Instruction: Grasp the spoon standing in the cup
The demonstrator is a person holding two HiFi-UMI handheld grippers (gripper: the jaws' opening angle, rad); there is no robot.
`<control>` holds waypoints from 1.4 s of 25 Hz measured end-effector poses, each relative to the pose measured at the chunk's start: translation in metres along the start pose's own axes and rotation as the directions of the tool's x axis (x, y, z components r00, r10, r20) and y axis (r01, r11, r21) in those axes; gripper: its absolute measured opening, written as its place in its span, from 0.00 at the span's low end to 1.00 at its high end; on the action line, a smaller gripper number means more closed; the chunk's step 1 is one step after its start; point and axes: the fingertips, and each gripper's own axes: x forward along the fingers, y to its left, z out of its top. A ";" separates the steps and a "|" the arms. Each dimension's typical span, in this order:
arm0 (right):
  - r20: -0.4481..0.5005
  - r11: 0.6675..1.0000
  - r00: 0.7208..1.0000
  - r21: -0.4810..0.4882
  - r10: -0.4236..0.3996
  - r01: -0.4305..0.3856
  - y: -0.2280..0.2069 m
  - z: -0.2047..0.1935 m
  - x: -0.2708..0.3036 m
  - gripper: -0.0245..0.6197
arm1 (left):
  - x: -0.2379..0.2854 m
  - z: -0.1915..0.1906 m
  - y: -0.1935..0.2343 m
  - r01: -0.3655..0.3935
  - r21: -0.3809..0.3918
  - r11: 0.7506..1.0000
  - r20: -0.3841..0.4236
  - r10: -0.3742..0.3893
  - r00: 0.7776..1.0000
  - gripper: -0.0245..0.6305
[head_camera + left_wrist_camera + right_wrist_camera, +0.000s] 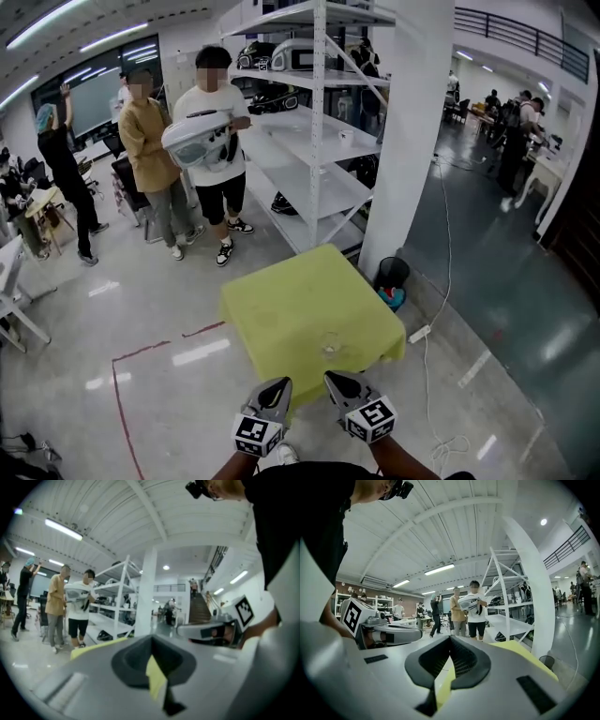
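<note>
Counting two closed, empty claws, left gripper point(279, 384) and right gripper point(333, 379), we find one yellow table point(281, 314); only head view shows its small object point(330, 350).

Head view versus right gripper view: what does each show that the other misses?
Head view only: the whole top of the yellow table, a small pale item on it, red floor tape. Right gripper view only: the right tongs seen shut and empty, ceiling lights. Both: the table, the white shelving, the person carrying a white shell.
</note>
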 end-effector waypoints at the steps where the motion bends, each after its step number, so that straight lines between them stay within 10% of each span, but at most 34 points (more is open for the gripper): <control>1: -0.004 1.000 1.000 -0.001 -0.004 0.004 0.001 0.001 0.007 0.05 | 0.001 0.003 0.006 0.003 -0.005 1.000 0.004 -0.003 1.000 0.04; 15: -0.035 0.999 0.998 -0.014 -0.046 0.045 -0.005 0.003 0.042 0.05 | 0.019 0.010 0.045 0.046 0.002 0.999 -0.005 -0.046 0.999 0.04; 35: -0.044 1.000 0.999 -0.004 -0.019 0.018 -0.132 0.001 0.050 0.05 | 0.140 0.015 0.035 -0.017 -0.001 1.000 -0.018 0.017 1.000 0.04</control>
